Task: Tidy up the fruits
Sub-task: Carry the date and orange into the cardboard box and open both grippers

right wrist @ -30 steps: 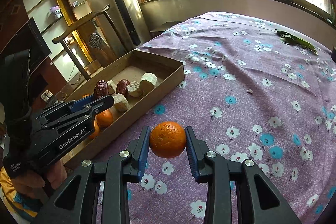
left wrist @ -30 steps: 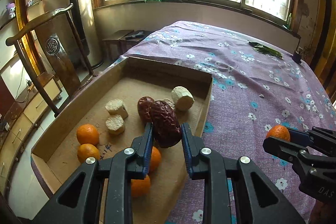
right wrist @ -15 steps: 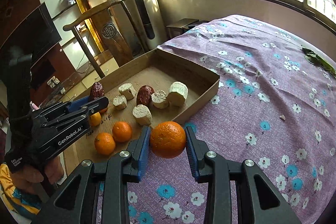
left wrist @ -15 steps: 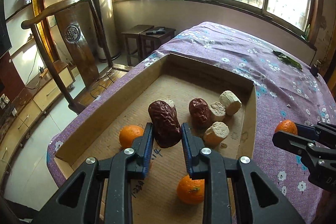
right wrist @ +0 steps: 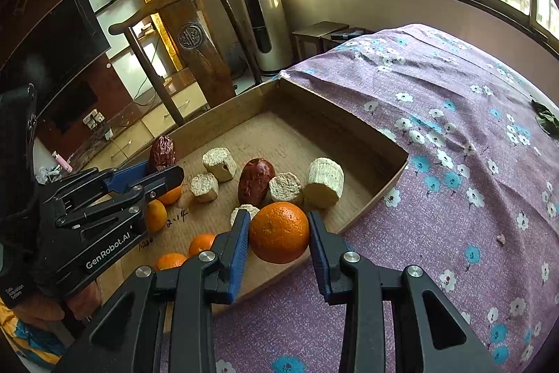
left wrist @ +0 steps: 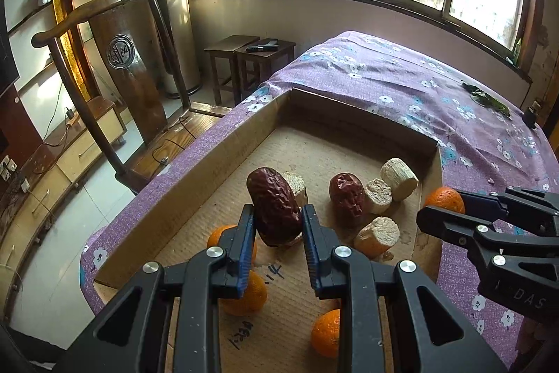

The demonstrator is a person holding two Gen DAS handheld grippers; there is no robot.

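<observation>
The left hand-held gripper (left wrist: 276,226) clamps a red date (left wrist: 274,205) above the cardboard tray (left wrist: 349,114). The right hand-held gripper (right wrist: 279,233) grips an orange (right wrist: 279,232), seemingly over the tray's near edge.

black tool (left wrist: 275,226), blue pads (right wrist: 237,247), silver screws

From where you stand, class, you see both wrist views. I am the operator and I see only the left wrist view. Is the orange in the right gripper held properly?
Observer: Yes. The right wrist view shows the orange squarely between both pads of the right gripper.
Operator: My own fingers block the near end of the box. How many oranges lie there?
Observer: Four loose oranges lie at that end of the cardboard box.
Operator: Is anything written on my gripper's side?
Observer: White lettering, GenRobot.AI, on the left gripper, below the date it grips.
</observation>
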